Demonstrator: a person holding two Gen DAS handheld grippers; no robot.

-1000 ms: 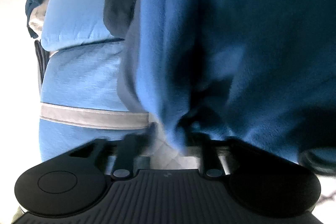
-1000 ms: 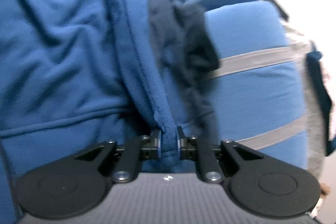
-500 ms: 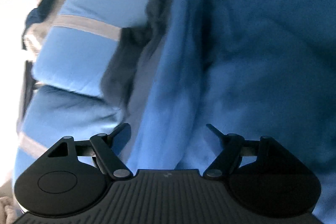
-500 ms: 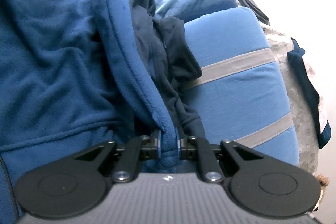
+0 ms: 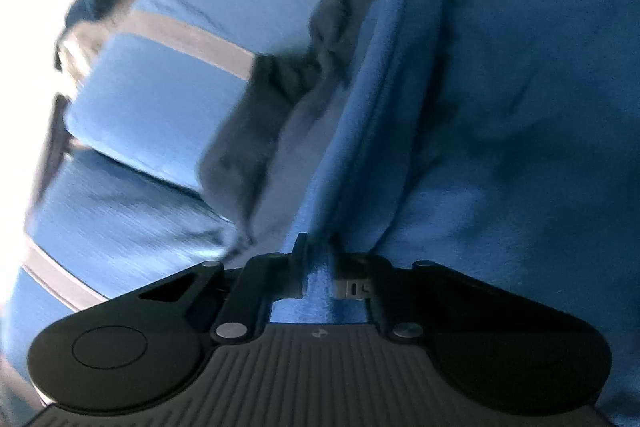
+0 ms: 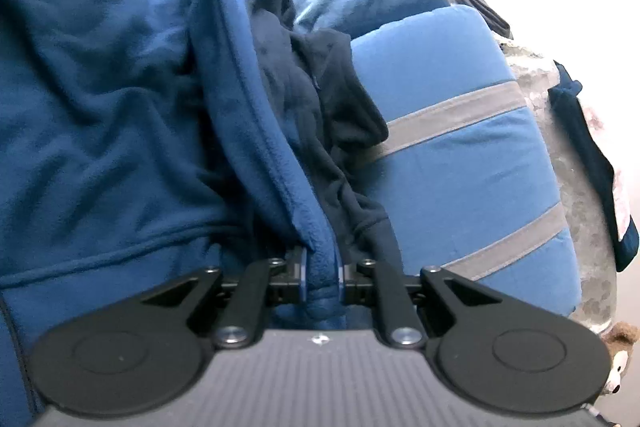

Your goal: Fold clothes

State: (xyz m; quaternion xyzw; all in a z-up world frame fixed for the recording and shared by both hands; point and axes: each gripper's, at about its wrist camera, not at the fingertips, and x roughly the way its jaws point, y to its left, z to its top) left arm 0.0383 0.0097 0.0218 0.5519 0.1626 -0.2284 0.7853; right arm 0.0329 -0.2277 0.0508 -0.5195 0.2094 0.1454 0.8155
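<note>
- grippers at work on a blue fleece [image 6: 100, 99], which sprawls rumpled across striped blue cushions [image 6: 460, 155], its bulk on the inner part of the cushions and one long hem running toward the outer edge.
- left gripper [image 5: 318, 259] has its two fingers drawn close on a fold of that hem, the blue cloth filling the narrow gap between them; the pinch looks meant to fix one end of the edge.
- right gripper [image 6: 320, 275] is likewise nipped tight on a thick roll of the same hem, fabric bunched between the pads, apparently to fix the other end.
- taut ridge of fleece runs up and away from each grip, which suggests the hem is being held out straight between the two hands so it can be carried over as one line.
- dark navy garment [image 6: 320, 115] lies crumpled just beside the held hem, between the fleece and the bare cushion face, touching the fleece along its length; it could get dragged along if the hem sweeps that way.
- small plush toy [image 6: 618, 355] sits off the cushions' outer corner, well apart from the work.
- fleece is not lying as a tidy fold now; whether this hold opens a fold or adjusts one, the scene does not settle.
</note>
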